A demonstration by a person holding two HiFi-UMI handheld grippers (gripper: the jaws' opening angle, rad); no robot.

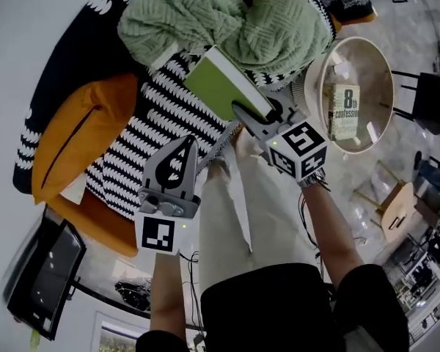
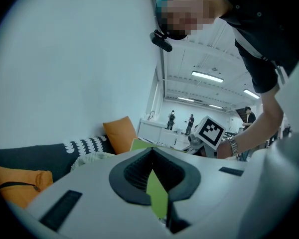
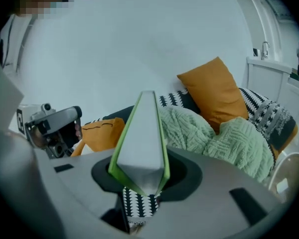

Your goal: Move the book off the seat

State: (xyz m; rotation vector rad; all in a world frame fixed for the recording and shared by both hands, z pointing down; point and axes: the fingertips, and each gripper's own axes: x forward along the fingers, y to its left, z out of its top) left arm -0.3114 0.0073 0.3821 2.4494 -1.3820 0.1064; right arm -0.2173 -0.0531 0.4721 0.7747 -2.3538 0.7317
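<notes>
I hold the green-covered book point(image 1: 224, 85) near the upper middle of the frame, clamped at its near end in my right claw point(image 1: 248, 114). In the right gripper view both jaws press on the covers, and the pale page edge stands up between them, pointing away towards the sofa point(image 1: 66, 57). The book hangs over the black-and-white patterned throw point(image 1: 158, 119) that covers the seat. Its far end reaches towards the mint-green knitted blanket point(image 1: 205, 20) bunched at the top of the frame; I cannot tell whether it touches the blanket.

An orange cushion point(image 1: 77, 145) lies at the left of the frame, on the edge of the throw and against the dark sofa. My left claw point(image 1: 185, 144) hovers just below and left of the book, apart from it. Its jaws are drawn together at the tips and grip nothing. In the left gripper view only a sliver of green shows through the slit between them. At the right of the frame stands a round white surface point(image 1: 319, 79) with a second book point(image 1: 345, 112) lying on it.
</notes>
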